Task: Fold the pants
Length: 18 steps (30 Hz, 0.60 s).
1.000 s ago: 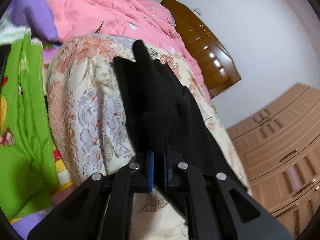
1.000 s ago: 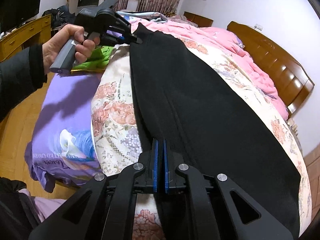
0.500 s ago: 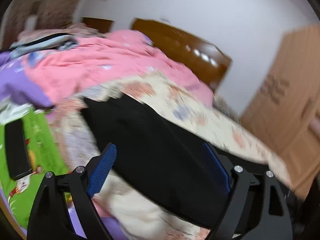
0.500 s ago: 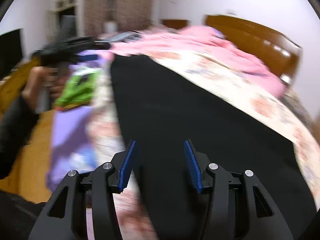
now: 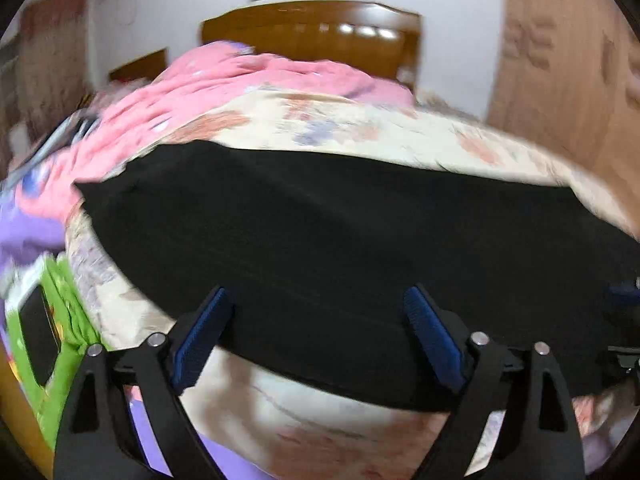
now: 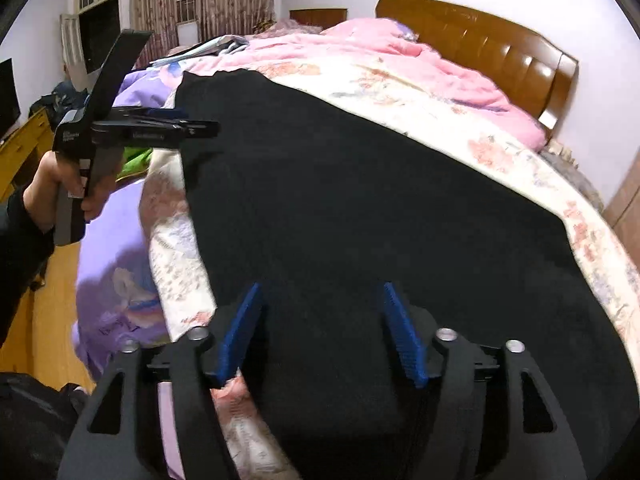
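Both let go: my left gripper [image 5: 316, 340] and right gripper [image 6: 320, 332] jaws just spread, nothing between the pads. Black pants [image 6: 360, 208] lie flat across the floral quilt [image 6: 420, 96], mid-frame. Next: regrip one end, carry it squarely over the other. Left view blurred, lower-right pants edge cut off

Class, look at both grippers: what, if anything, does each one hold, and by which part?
Nothing. The left gripper and right gripper have just been opening, jaws apart above the black pants.
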Tool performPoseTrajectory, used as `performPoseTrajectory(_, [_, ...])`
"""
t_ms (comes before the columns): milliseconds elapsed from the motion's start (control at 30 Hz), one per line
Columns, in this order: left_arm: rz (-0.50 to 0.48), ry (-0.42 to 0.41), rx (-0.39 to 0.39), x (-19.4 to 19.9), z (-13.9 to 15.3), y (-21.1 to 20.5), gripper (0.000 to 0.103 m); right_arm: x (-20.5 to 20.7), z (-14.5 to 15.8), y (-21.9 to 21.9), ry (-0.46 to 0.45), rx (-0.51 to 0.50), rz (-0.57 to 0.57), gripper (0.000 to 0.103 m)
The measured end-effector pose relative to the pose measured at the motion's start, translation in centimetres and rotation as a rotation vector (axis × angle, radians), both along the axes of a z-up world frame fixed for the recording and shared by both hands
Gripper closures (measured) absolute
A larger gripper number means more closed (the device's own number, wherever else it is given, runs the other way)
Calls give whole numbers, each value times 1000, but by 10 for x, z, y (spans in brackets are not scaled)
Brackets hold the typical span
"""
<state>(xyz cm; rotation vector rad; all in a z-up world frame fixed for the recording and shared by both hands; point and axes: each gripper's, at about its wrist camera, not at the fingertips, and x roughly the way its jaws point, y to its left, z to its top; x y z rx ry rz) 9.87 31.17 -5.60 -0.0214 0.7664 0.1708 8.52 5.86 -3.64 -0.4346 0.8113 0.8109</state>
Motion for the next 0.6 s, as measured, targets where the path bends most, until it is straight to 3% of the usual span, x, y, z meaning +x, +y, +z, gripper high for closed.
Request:
performPoseTrajectory(33, [-7, 55, 69, 6, -10, -11, 11, -3, -13, 5, 41, -46, 21, 37])
performPoseTrajectory(67, [3, 41, 96, 7, -11, -16, 9, -8, -15, 4, -2, -28, 21, 37])
performPoseTrajectory(167, [26, 100, -16, 16, -1, -2, 9, -1, -8, 2, 42, -27, 33, 37])
performPoseTrajectory(200, [19, 85, -57, 18, 9, 5, 9, 2, -2, 0, 45, -18, 45, 36])
performPoseTrajectory(267, [48, 30, -30, 23, 29, 18, 9, 12, 13, 1, 2, -4, 49, 27])
performPoseTrajectory(367, [115, -18, -36, 43, 45, 42, 7, 52, 33, 16, -38, 45, 6, 25])
performPoseTrajectory(500, [326, 53, -110, 66, 18, 108, 7, 118, 31, 61, 106, 150, -17, 25])
performPoseTrajectory(567, [347, 54, -174, 57, -2, 129, 7, 137, 28, 92, 131, 155, 15, 25])
performPoseTrajectory(600, [317, -9, -167, 48, -6, 128, 7, 144, 27, 113, 123, 150, 33, 25])
